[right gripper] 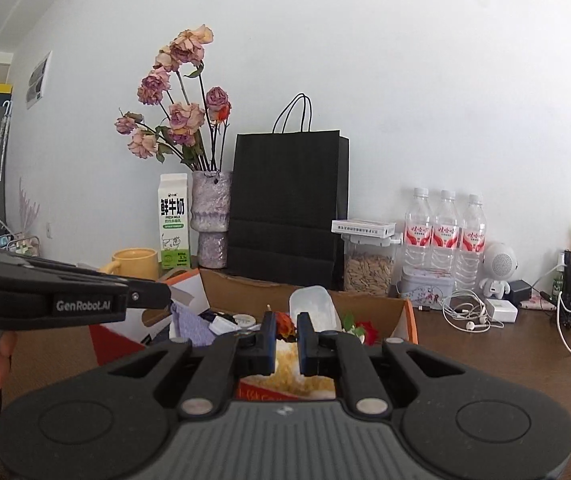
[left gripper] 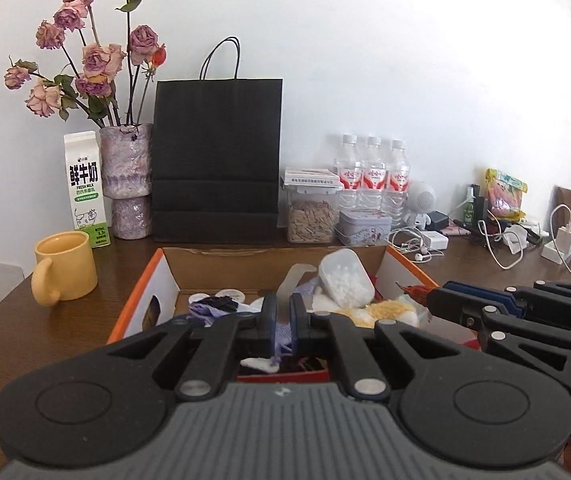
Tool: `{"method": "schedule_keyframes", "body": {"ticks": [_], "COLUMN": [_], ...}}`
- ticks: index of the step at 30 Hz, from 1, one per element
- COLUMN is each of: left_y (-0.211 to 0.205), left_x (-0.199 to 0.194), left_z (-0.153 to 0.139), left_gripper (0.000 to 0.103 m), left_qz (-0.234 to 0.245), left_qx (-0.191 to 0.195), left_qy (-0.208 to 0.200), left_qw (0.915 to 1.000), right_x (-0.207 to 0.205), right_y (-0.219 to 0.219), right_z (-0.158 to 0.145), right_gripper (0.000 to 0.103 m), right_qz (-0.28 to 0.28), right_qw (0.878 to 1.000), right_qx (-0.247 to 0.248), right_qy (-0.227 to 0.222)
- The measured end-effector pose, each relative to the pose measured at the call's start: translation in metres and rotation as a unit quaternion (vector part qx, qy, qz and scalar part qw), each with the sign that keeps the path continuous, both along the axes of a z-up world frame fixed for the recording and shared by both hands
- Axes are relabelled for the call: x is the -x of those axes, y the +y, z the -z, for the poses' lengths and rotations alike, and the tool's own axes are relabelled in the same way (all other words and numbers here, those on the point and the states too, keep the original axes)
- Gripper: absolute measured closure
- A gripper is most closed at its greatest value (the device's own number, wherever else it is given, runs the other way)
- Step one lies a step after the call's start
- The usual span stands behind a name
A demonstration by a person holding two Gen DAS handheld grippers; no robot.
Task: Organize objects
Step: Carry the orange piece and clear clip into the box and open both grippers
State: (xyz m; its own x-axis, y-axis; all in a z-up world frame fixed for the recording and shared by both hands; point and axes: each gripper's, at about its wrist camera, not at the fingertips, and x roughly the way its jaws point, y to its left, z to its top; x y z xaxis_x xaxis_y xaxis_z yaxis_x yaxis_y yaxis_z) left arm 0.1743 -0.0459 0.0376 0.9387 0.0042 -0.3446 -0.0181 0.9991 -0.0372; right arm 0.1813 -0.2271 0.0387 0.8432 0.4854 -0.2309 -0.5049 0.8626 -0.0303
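Observation:
An open cardboard box (left gripper: 221,254) with orange sides sits on the brown table, filled with odds and ends. My left gripper (left gripper: 283,320) is shut on a purple cloth (left gripper: 282,338) and holds it just above the box's near left part. Seen from the right wrist, the left gripper (right gripper: 169,300) has the purple cloth (right gripper: 189,326) hanging from its tips. My right gripper (right gripper: 286,334) is shut on a red-orange flower (right gripper: 285,325) over the box (right gripper: 405,312). In the left wrist view the right gripper (left gripper: 429,298) carries the flower (left gripper: 410,290) at its tip.
Inside the box lie a white lidded container (left gripper: 347,284) and something yellow and fluffy (left gripper: 385,312). Behind it stand a yellow mug (left gripper: 67,266), milk carton (left gripper: 87,188), vase of dried roses (left gripper: 127,180), black paper bag (left gripper: 217,160), seed jar (left gripper: 311,216) and water bottles (left gripper: 373,176). Cables and chargers (left gripper: 525,236) clutter the right.

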Motion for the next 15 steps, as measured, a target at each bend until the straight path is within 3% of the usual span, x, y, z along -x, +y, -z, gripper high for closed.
{"method": "schedule_keyframes", "body": {"ticks": [11,15], "left_y": [0.03,0.041], "left_x": [-0.047,-0.064], "left_z": [0.002,0.011], "left_gripper": [0.096,0.096], "left_qz": [0.004,0.006], "left_qx": [0.009,0.033], "left_qy": [-0.007,-0.003], "left_qw": [0.9999,0.9994], "right_x": [-0.052,-0.07], "right_y": [0.045,0.05], "right_z": [-0.007,0.003], "right_gripper": [0.094,0.094], "right_qz": [0.019,0.027], "right_qw": [1.0,1.0], "right_qx": [-0.005,-0.001], "right_qy": [-0.002,0.007]}}
